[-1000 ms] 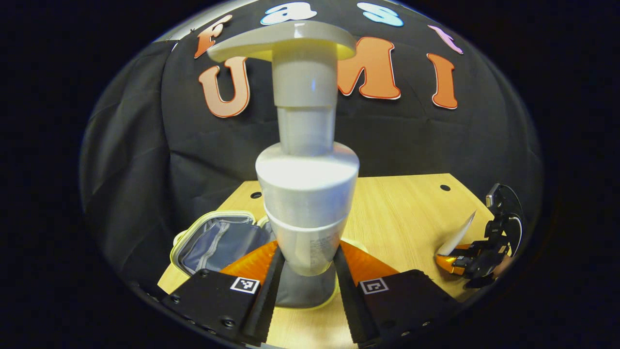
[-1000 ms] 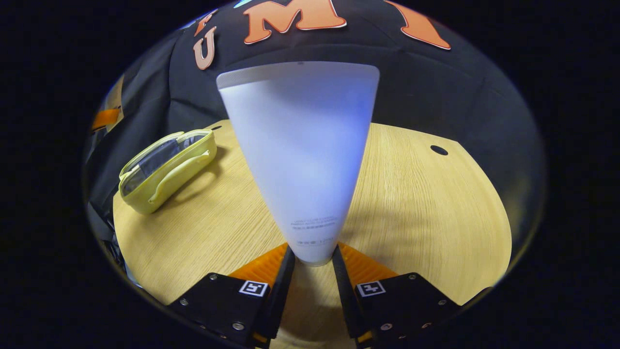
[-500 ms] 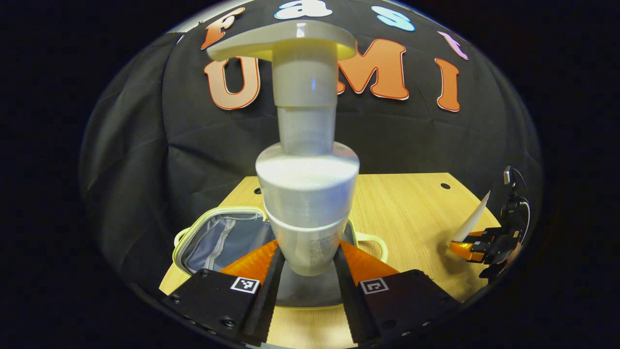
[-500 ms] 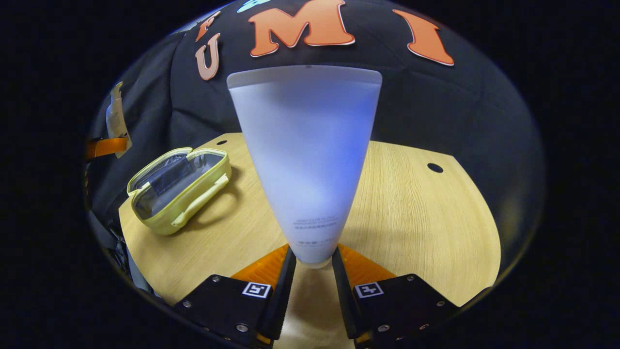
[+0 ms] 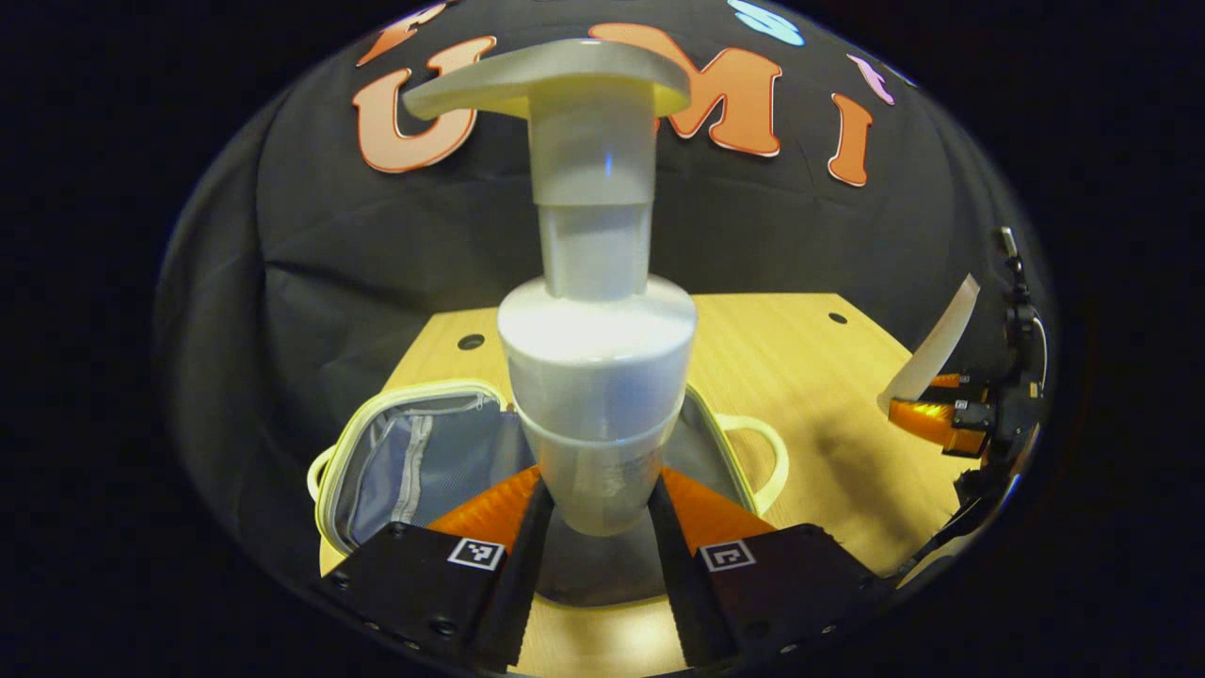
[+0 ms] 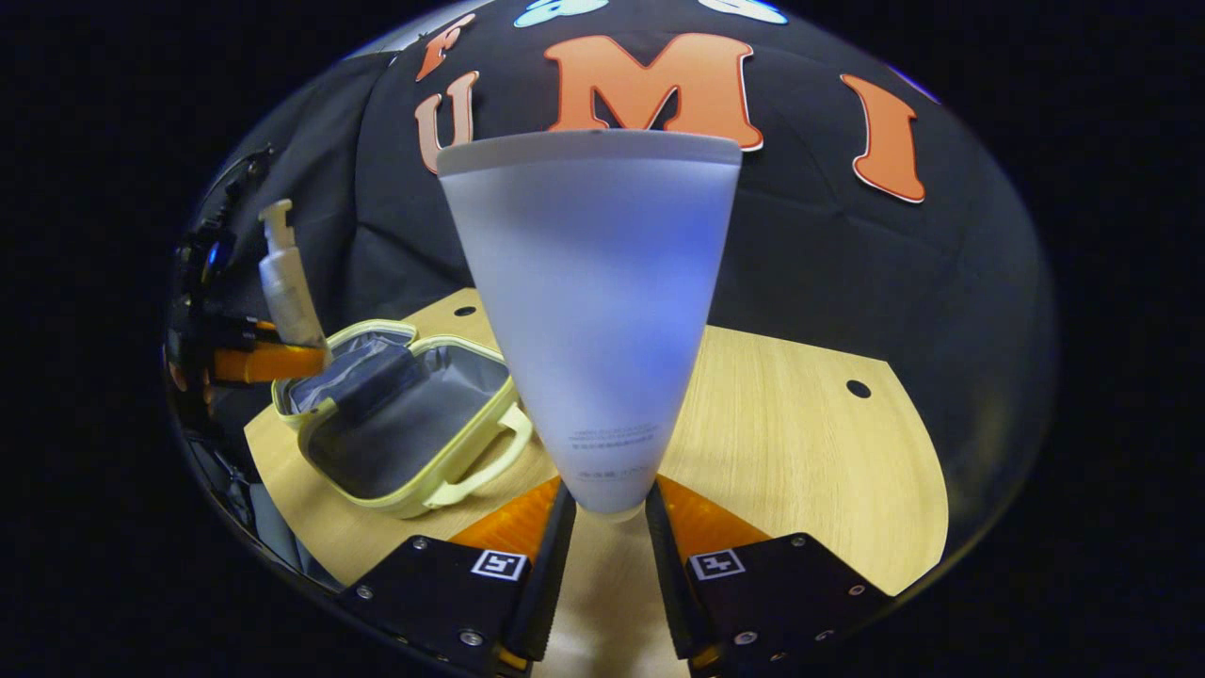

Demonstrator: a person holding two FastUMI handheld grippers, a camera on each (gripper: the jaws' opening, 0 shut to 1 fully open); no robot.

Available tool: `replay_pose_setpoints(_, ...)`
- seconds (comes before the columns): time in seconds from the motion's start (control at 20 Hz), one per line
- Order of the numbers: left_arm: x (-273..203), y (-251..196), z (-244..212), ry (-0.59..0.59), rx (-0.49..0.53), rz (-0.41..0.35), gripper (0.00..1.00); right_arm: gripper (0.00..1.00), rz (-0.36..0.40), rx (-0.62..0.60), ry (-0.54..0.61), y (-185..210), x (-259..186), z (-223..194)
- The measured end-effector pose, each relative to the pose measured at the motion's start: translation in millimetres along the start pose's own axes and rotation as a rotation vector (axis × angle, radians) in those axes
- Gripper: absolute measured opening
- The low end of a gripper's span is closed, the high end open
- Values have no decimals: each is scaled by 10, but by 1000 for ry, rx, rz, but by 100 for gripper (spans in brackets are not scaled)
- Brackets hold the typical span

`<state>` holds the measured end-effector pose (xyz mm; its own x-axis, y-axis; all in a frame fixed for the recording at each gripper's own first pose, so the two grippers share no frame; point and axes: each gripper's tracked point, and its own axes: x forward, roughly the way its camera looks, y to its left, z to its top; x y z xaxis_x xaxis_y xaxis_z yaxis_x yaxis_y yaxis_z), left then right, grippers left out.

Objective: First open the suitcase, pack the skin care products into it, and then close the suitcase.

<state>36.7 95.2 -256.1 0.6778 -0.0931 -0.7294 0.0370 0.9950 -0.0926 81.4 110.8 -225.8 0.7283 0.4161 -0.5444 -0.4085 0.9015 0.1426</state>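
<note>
While the left gripper [image 5: 591, 541] grips the rigid white plastic pump bottle [image 5: 595, 358] low over the open yellow suitcase [image 5: 414, 452], the right gripper [image 6: 602, 537] pinches a soft, squashy-looking white tube [image 6: 593, 311] near its cap.

- In the left gripper view, the left hand-held gripper [image 5: 591, 527] holds a pump bottle [image 5: 595, 301] upright, a finger pressing on each side of its lower end.
- Beneath and behind that bottle, the open suitcase [image 5: 414, 461] lies on the desk [image 5: 800, 377], near the desk's left edge.
- At the far right of this view, the right hand-held gripper [image 5: 918, 414] holds a tube [image 5: 937, 344] above the desk, well apart from the suitcase.
- In the right gripper view, the tube [image 6: 593, 311] stands up between the right hand-held gripper's [image 6: 602, 527] fingers.
- The suitcase [image 6: 405, 424] lies to the left on the desk [image 6: 800, 452].
- The pump bottle [image 6: 287, 282] hangs over the suitcase's far left part, held by the left hand-held gripper [image 6: 315, 360].
</note>
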Motion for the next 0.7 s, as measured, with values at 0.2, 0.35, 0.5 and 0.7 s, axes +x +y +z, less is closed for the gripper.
replay_pose_setpoints(0.2,194,99,-213,108,3,-84,61,49,-1,9,2,379,-33,135)
replay_pose_setpoints(0.35,314,88,-416,191,33,-139,61,49,6,8,15,648,-25,140)
replay_pose_setpoints(0.5,373,31,-512,248,35,-203,61,49,-8,31,33,861,7,141)
replay_pose_setpoints(0.7,511,-16,-628,339,32,-241,61,48,-10,80,58,1180,54,120)
